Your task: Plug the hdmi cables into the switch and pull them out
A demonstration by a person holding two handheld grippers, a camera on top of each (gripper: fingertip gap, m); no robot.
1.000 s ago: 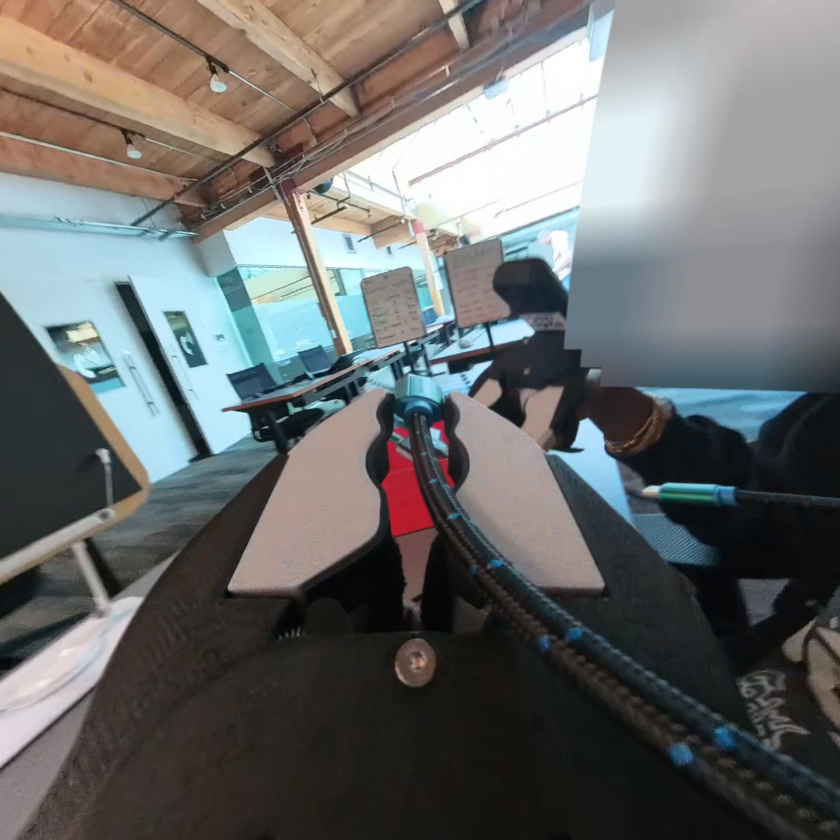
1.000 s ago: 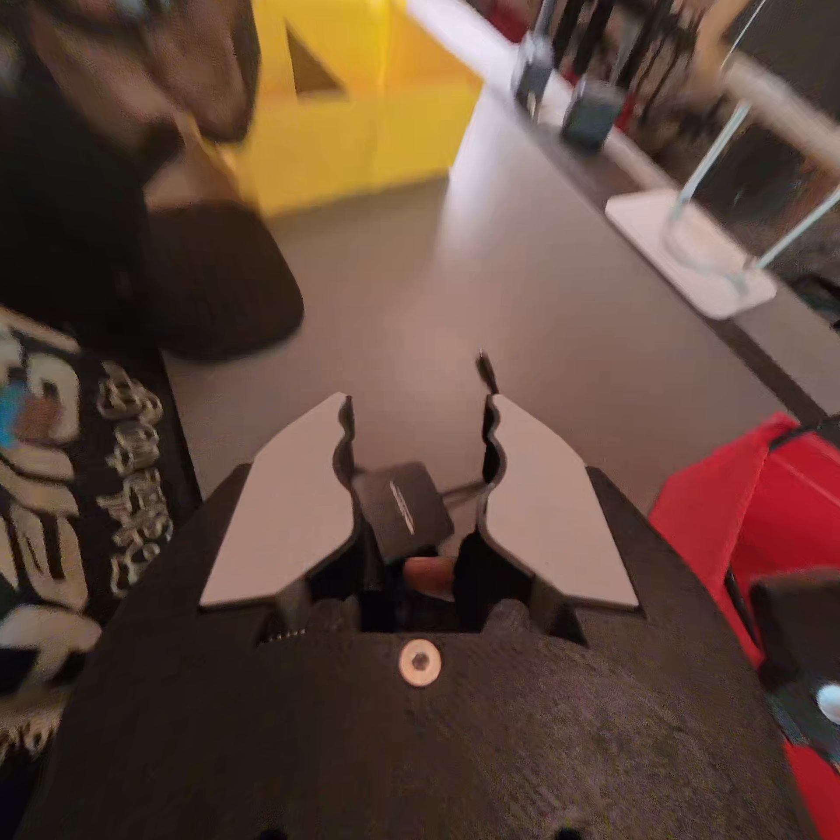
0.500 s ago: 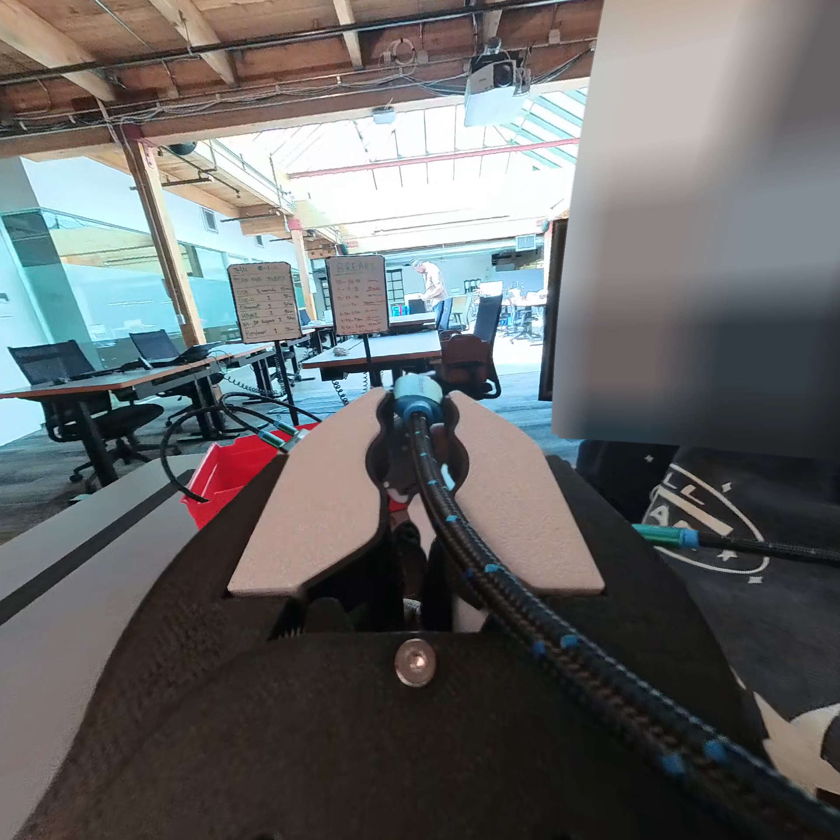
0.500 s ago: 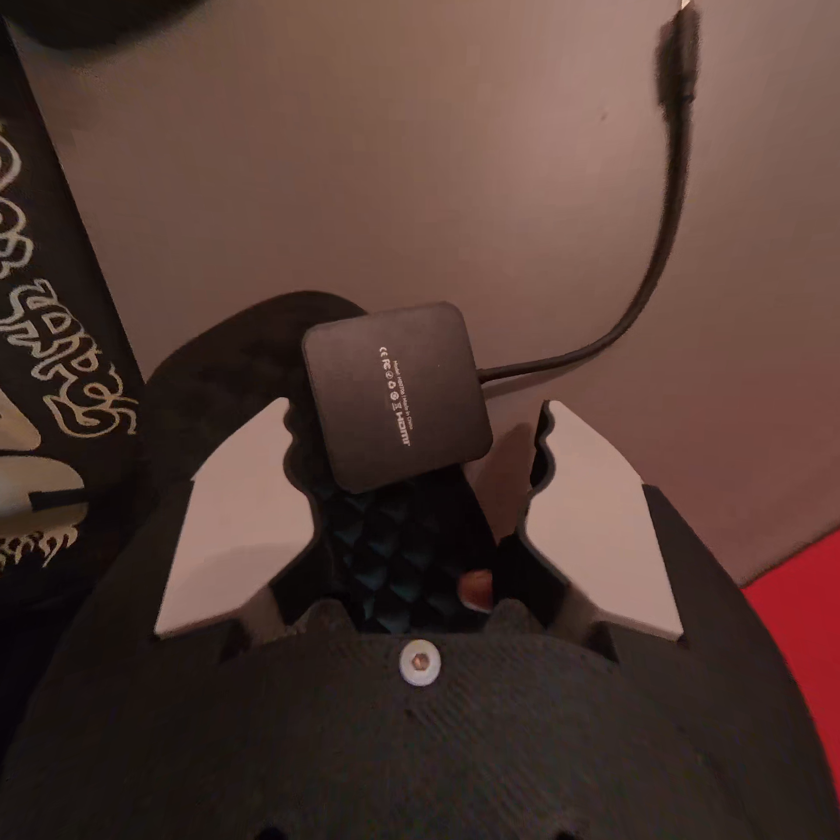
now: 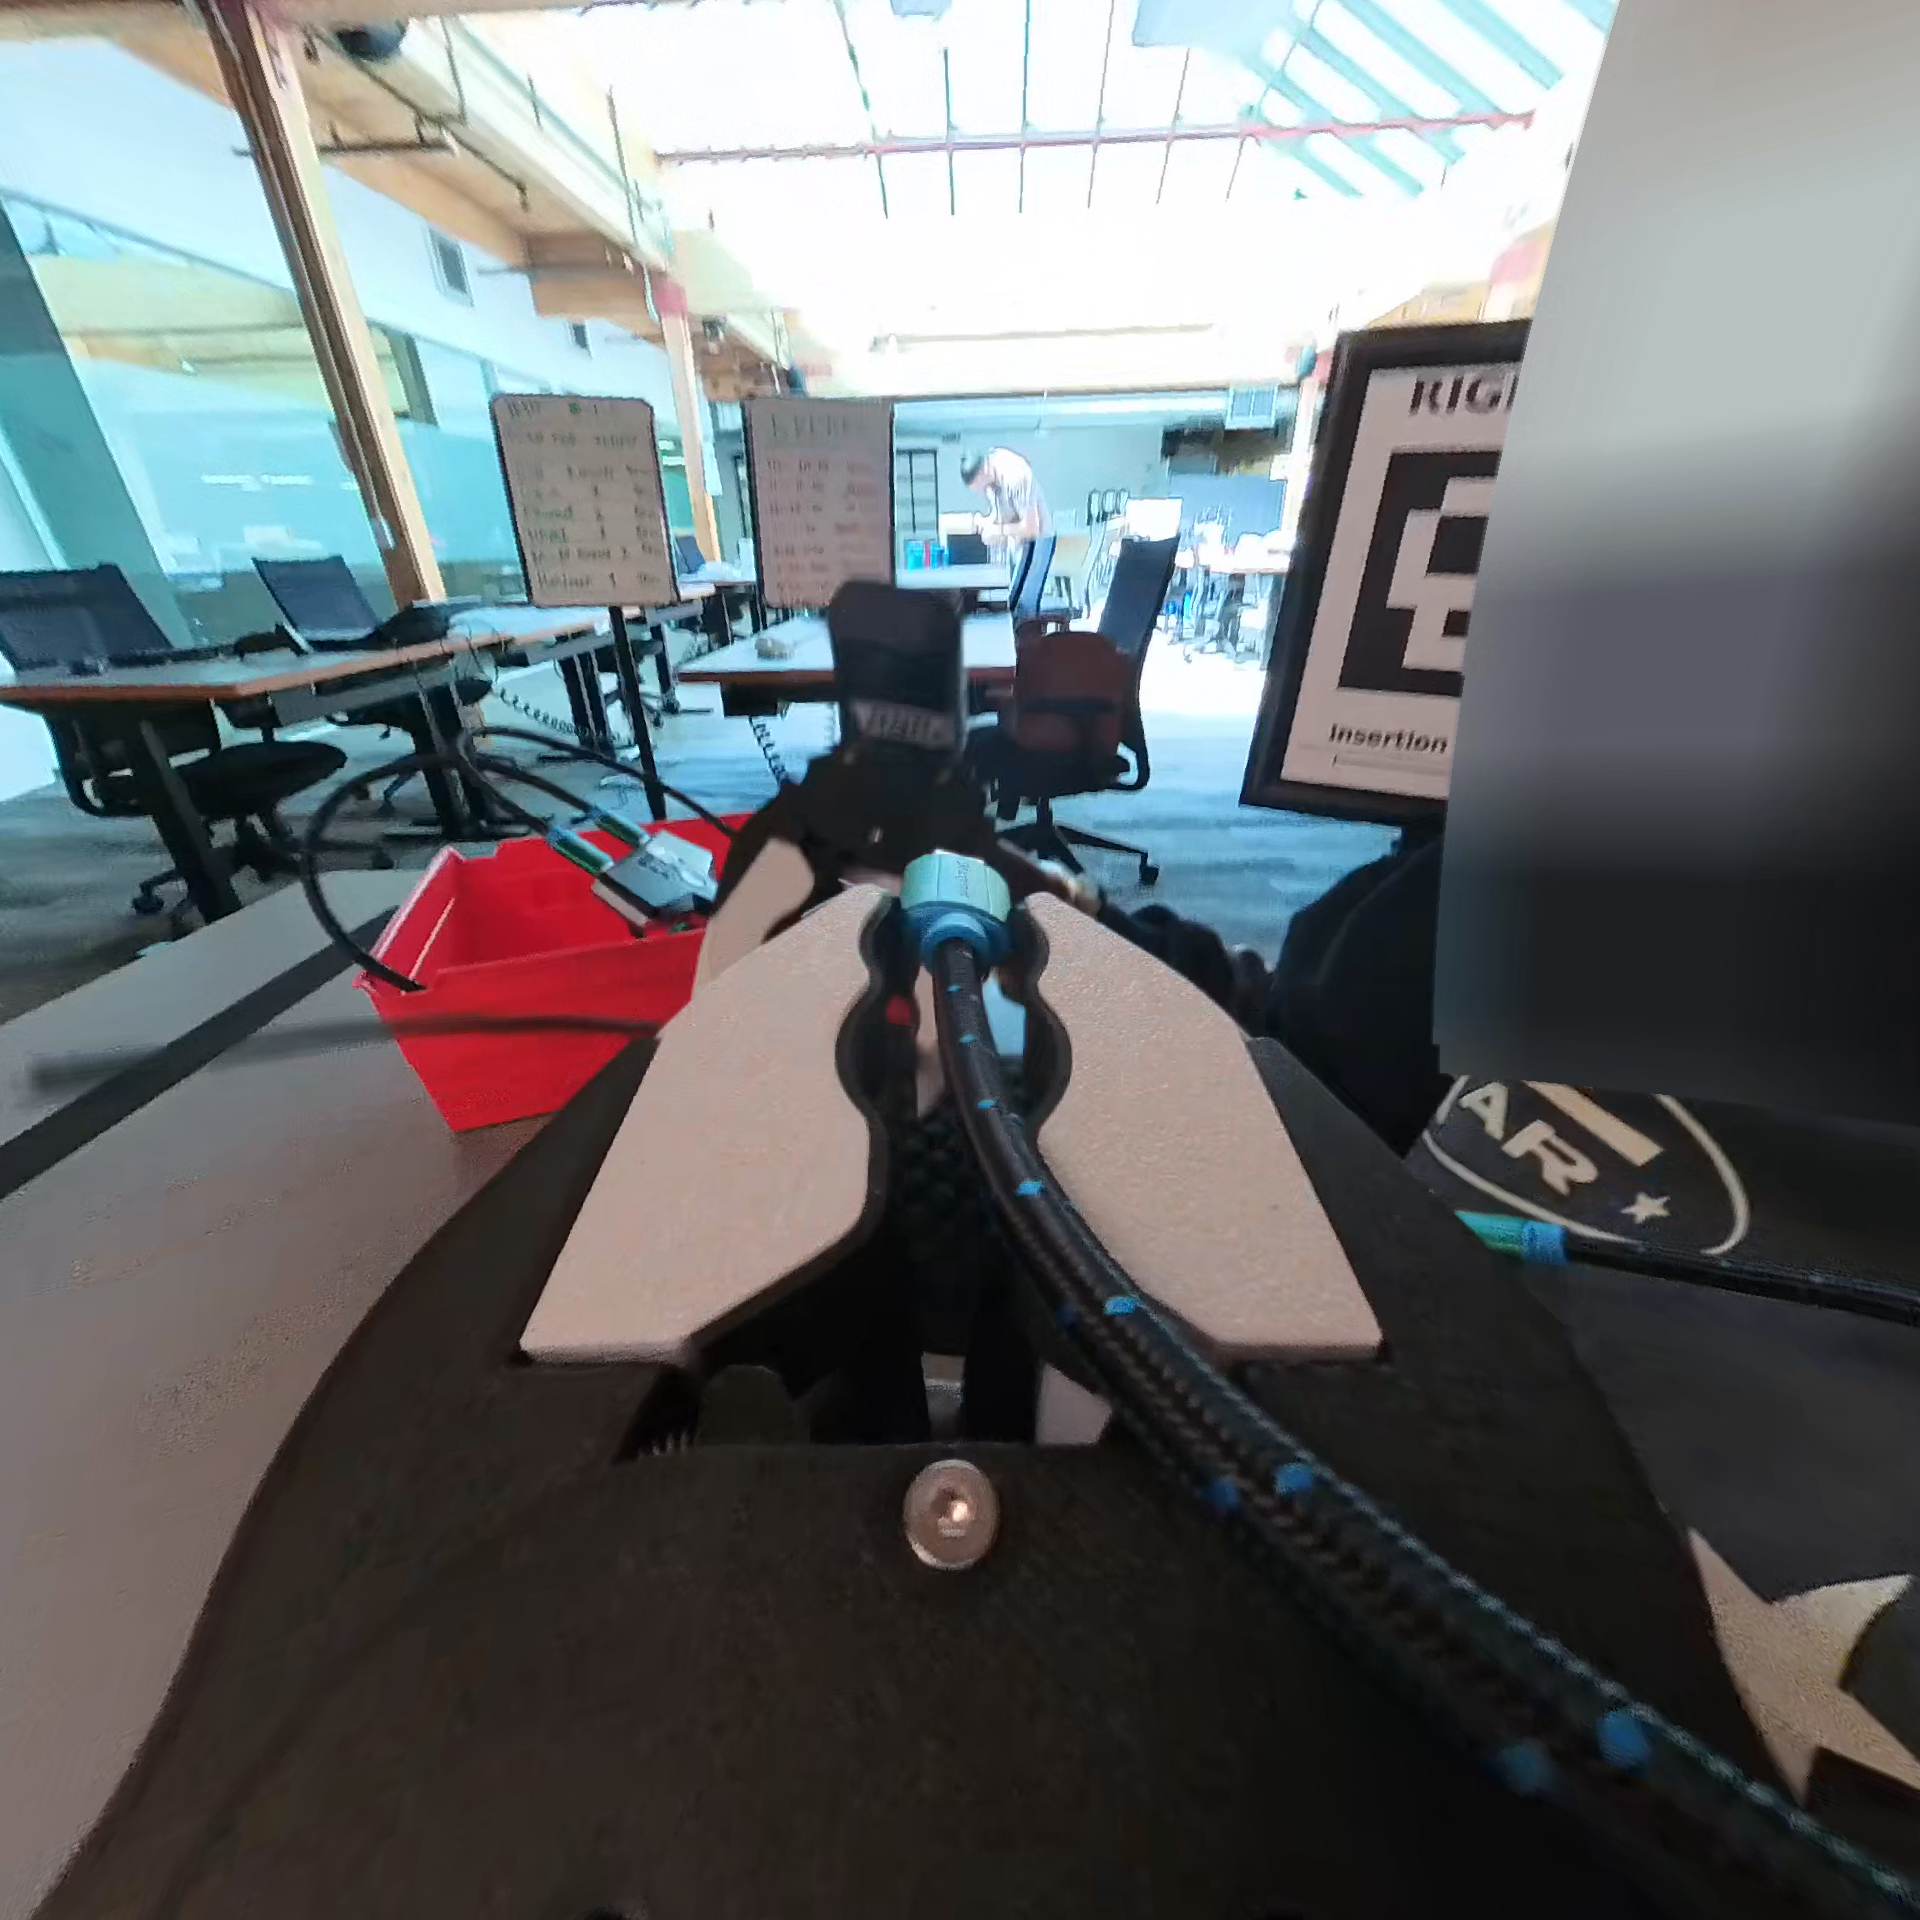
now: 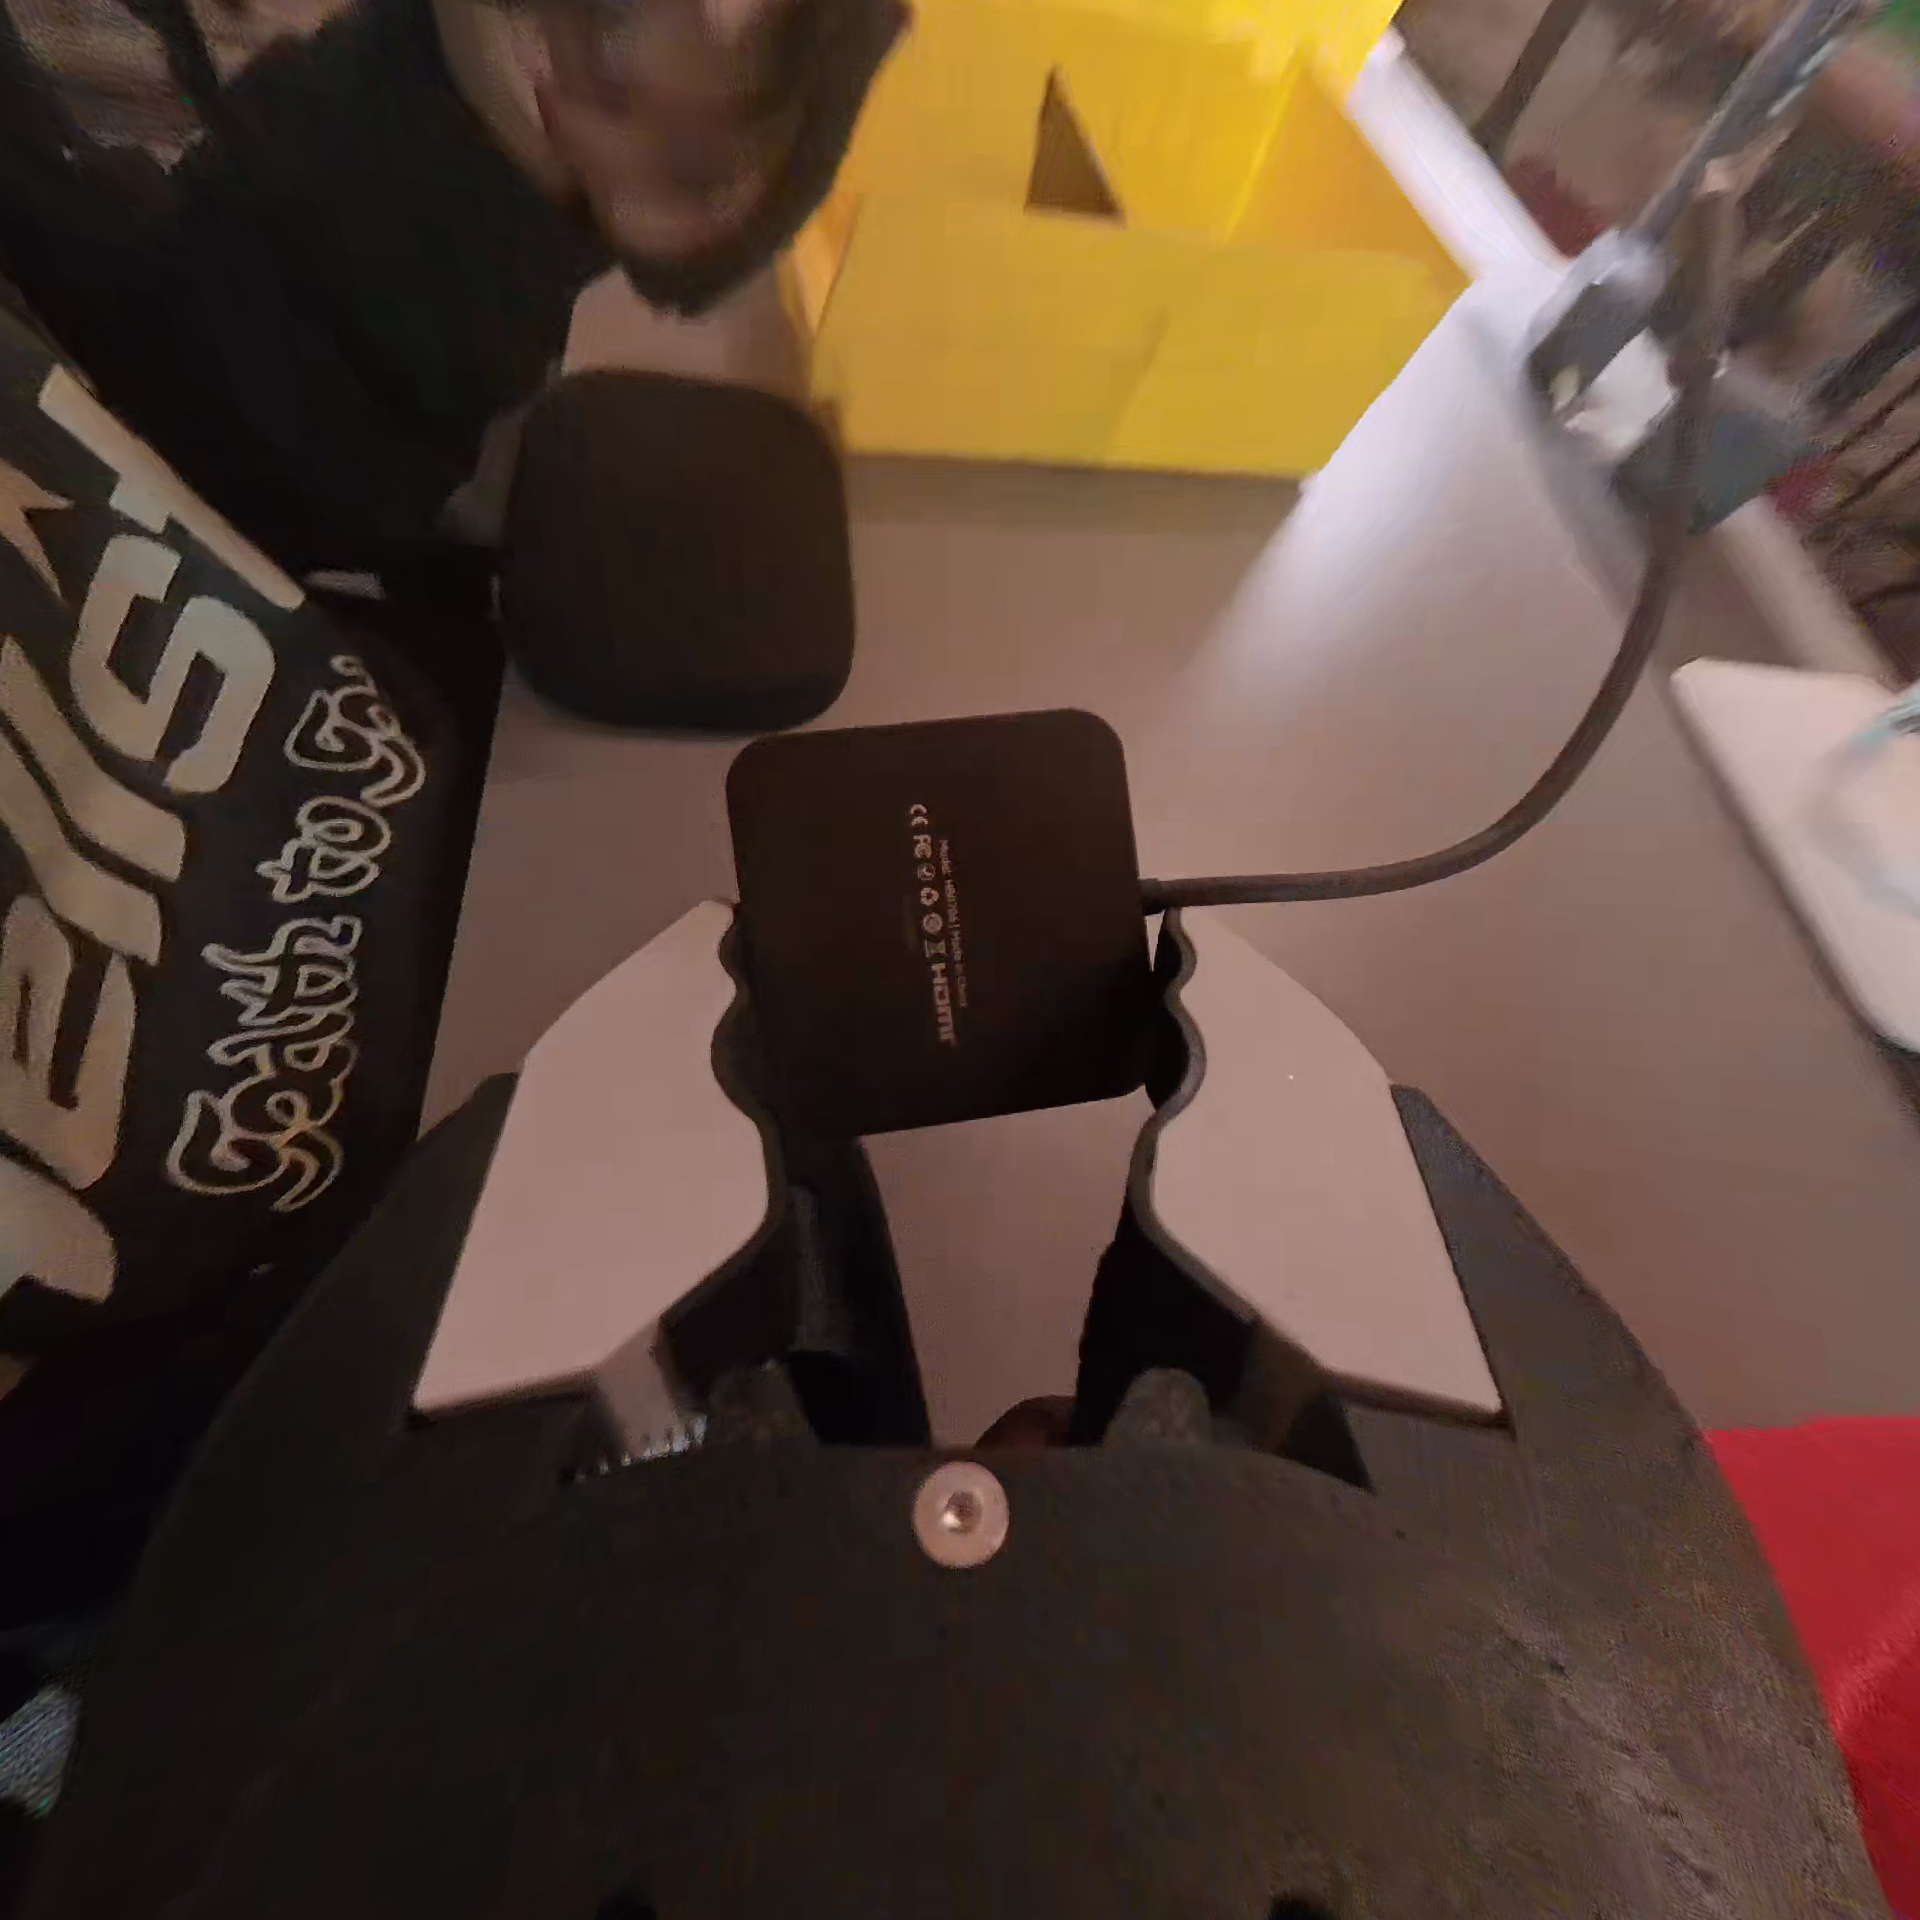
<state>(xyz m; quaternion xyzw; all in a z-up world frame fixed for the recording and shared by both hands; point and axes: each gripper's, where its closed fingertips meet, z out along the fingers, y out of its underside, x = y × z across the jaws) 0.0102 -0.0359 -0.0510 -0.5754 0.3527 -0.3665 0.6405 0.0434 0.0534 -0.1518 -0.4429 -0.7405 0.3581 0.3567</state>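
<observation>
The left gripper (image 5: 951,914) is clamped on the teal plug (image 5: 954,891) of a black braided cable (image 5: 1195,1340), which runs back between its fingers (image 5: 727,1153) and off the lower right. Beyond the plug, the other gripper (image 5: 883,800) shows farther off, and left of it a red bin (image 5: 520,987) stands on the counter (image 5: 187,1299) with a dark cable looping out of it. A second teal-tipped cable (image 5: 1538,1242) lies to the right of the plug.

The right gripper (image 6: 940,925) grips the black switch (image 6: 935,914), its two fingers (image 6: 613,1153) pressed against the switch's sides above the counter (image 6: 1351,748). A thin black lead (image 6: 1507,831) leaves the switch's right side. A yellow box (image 6: 1122,312) stands beyond the switch, and a red bin (image 6: 1829,1579) sits at the lower right.
</observation>
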